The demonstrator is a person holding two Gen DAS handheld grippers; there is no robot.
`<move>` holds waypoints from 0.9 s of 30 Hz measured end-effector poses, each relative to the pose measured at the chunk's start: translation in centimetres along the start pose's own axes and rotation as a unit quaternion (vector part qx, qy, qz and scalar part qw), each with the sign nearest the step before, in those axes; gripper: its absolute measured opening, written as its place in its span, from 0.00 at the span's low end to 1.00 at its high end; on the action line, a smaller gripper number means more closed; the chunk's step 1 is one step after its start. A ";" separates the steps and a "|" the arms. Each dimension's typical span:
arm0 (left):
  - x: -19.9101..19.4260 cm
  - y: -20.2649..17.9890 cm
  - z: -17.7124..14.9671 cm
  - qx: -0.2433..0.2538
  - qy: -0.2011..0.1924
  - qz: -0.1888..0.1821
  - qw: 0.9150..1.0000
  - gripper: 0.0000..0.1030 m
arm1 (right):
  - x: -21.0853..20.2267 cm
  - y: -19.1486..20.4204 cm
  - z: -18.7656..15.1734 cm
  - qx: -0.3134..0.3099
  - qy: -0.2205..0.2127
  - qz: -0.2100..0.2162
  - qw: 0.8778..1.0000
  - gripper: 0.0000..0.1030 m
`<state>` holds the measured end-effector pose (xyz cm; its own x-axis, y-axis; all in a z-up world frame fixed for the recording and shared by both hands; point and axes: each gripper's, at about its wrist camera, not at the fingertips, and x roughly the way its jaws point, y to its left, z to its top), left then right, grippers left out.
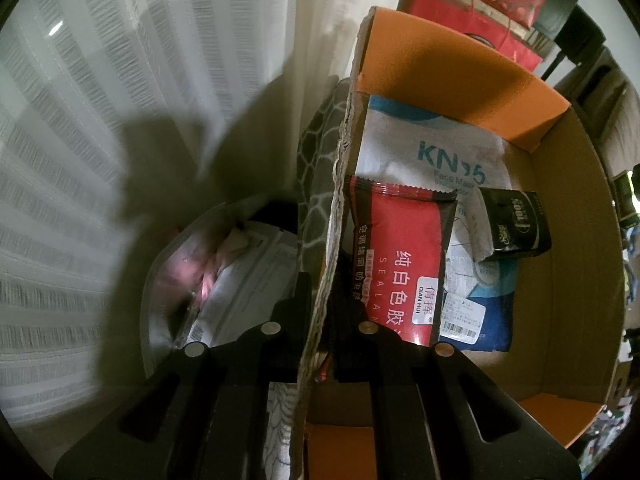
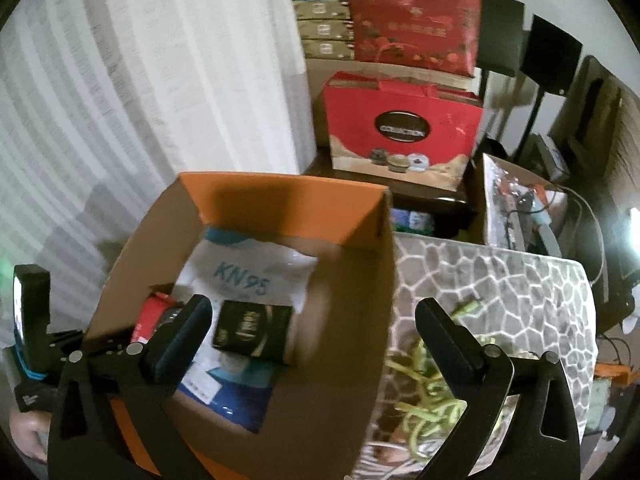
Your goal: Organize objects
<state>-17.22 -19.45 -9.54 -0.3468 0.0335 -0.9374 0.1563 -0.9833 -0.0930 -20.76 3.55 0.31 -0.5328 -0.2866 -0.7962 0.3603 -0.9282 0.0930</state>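
Tightly pinched the box wall with the left tongs; held the right tongs wide and empty. Could have tipped it with a hard tug, spilling the red pack inside.

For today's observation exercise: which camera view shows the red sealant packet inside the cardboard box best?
The left wrist view. There the red sealant packet lies nearly whole and sharp on the KN95 mask pack, its label readable. The right wrist view shows only a blurred red corner, mostly hidden behind the right gripper finger.
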 end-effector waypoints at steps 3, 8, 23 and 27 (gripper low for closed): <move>0.0 0.0 0.0 0.000 0.000 0.000 1.000 0.07 | -0.2 -1.1 -0.1 0.007 -0.001 -0.007 1.000 0.99; 0.0 0.0 0.0 0.000 0.000 0.000 1.000 0.07 | -0.4 -2.9 -0.3 0.018 -0.002 -0.019 1.000 0.99; 0.0 -0.1 0.1 0.000 0.000 0.000 1.000 0.07 | -0.7 -7.2 -1.3 0.030 0.003 -0.038 0.999 0.99; 0.0 -0.1 0.0 0.000 0.000 0.001 1.000 0.07 | -0.5 -8.6 -1.8 0.037 0.009 -0.040 0.998 0.99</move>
<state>-17.25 -19.33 -9.50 -0.3460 0.0314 -0.9377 0.1574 -0.9833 -0.0910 -22.22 12.10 -1.18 -0.5435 -0.2081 -0.8132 0.2599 -0.9629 0.0727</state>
